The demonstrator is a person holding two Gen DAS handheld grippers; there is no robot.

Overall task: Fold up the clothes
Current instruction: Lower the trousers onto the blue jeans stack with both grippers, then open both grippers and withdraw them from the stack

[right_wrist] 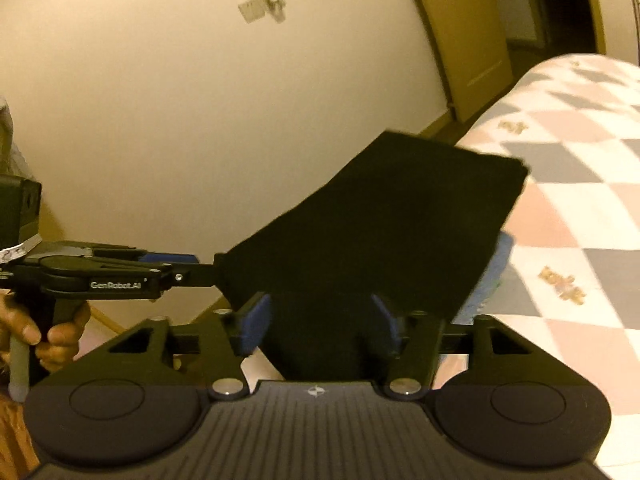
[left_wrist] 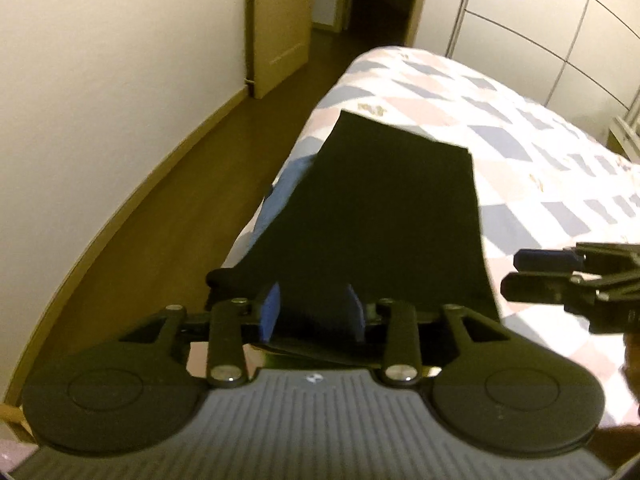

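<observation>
A black garment [left_wrist: 380, 216], folded into a flat panel, stretches over the near edge of the checkered bed [left_wrist: 520, 120]. My left gripper [left_wrist: 312, 308] has its blue pads on either side of the garment's near edge, shut on it. In the right wrist view the same black garment [right_wrist: 384, 216] is lifted, and my right gripper [right_wrist: 320, 324] is shut on its near edge. The left gripper [right_wrist: 200, 270] shows at the left there, clamping the garment's left corner. The right gripper's fingertips [left_wrist: 532, 276] show at the right of the left wrist view.
A blue cloth [left_wrist: 288, 188] lies under the black garment at the bed's edge; it also shows in the right wrist view [right_wrist: 496, 268]. A dark wood floor [left_wrist: 200, 200], a cream wall and an open door [left_wrist: 280, 28] lie to the left. White wardrobe doors [left_wrist: 540, 20] stand beyond the bed.
</observation>
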